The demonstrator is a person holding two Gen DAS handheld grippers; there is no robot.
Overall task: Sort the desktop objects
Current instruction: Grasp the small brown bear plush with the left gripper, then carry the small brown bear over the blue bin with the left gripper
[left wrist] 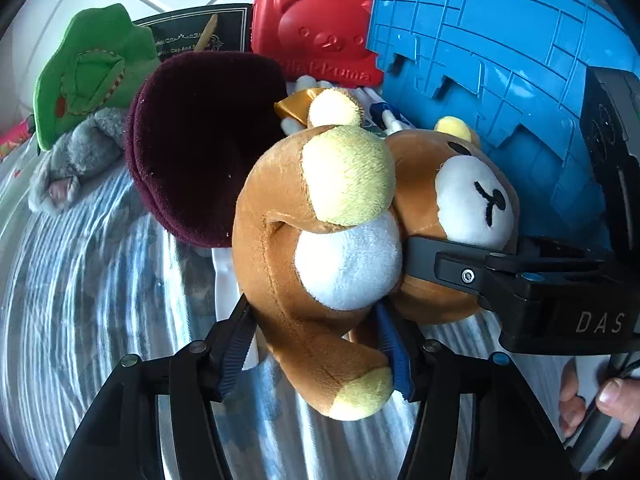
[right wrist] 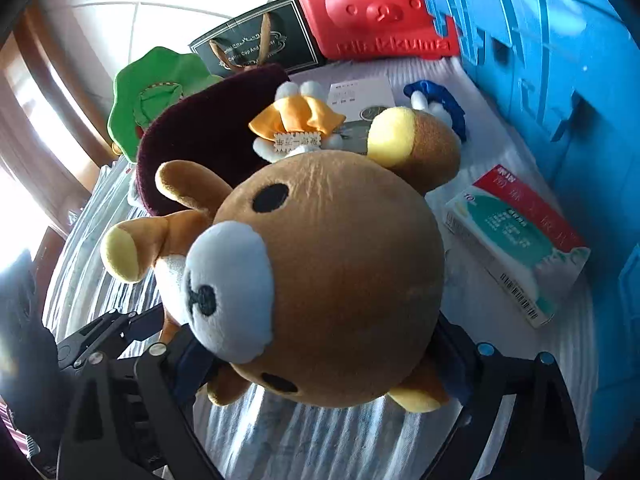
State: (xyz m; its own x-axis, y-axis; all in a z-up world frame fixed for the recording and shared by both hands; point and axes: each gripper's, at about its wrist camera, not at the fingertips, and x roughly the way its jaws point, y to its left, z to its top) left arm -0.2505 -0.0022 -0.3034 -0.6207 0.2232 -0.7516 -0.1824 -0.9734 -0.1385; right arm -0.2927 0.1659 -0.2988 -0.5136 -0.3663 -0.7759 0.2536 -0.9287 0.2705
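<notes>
A striped cloth [right wrist: 300,440] covers the counter, and on it lie a maroon hat [left wrist: 200,144], a grey plush [left wrist: 76,160], a medicine box [right wrist: 516,248], a paper card [right wrist: 362,94] and a blue crate [left wrist: 500,60].

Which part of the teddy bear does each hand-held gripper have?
The left hand-held gripper clamps the teddy bear at a leg. The right hand-held gripper grips its head.

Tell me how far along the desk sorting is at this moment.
Early, by the look of it. Nothing visibly sorted: the maroon hat, green plush, grey plush, medicine box and red bear case lie loose on the striped cloth beside the blue crate. In hand: the brown bear plush, head between the right gripper jaws, leg between the left gripper jaws. Everything else is left.
</notes>
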